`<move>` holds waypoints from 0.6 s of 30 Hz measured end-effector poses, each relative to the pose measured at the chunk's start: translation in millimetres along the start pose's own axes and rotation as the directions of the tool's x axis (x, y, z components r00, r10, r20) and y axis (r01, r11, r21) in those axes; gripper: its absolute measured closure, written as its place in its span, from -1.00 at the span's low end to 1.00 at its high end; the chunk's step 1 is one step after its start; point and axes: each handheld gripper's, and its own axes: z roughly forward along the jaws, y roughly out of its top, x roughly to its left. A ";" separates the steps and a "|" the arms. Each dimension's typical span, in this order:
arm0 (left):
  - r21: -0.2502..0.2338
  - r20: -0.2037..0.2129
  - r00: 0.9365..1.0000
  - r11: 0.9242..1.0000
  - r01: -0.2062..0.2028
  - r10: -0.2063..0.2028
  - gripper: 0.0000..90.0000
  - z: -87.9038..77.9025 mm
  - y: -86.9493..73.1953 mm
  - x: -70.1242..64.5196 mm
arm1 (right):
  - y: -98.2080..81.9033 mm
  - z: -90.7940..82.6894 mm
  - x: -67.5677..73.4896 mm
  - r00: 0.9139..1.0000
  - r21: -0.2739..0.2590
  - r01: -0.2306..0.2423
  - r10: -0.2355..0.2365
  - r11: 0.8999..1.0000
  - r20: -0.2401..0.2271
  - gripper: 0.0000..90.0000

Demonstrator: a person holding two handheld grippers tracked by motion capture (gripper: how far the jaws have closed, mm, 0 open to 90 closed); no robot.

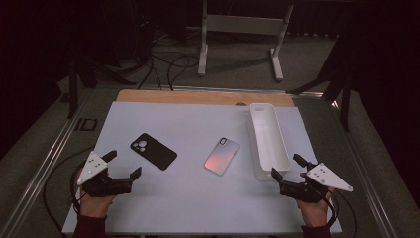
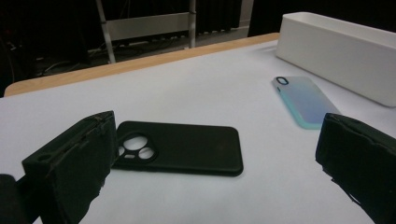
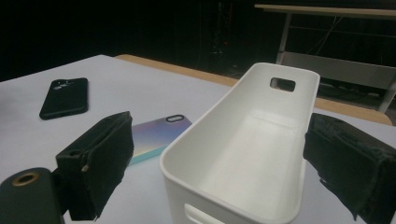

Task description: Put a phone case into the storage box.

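Observation:
A black phone case [image 1: 153, 150] [image 2: 180, 148] [image 3: 64, 97] lies camera-side up on the white table sheet [image 1: 188, 198], left of centre. An iridescent pink-blue phone case [image 1: 222, 155] [image 2: 306, 101] [image 3: 156, 131] lies near the middle. A long white bin [image 1: 268, 140] [image 2: 341, 51] [image 3: 243, 154] stands empty at the right. My left gripper [image 1: 122, 164] [image 2: 219, 172] is open, just short of the black case. My right gripper [image 1: 288, 165] [image 3: 229, 168] is open at the bin's near end, nothing held.
A bare wooden strip [image 1: 198, 96] runs along the table's far edge. Beyond it stands a white frame [image 1: 242, 29] with cables on the floor. Dark stands flank the table on both sides.

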 end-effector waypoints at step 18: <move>0.072 0.065 0.998 0.997 -0.022 0.017 -1.00 42.2 34.1 -21.5 | 0.1 -0.3 -0.5 1.000 0.001 0.002 -0.002 1.000 0.009 -0.82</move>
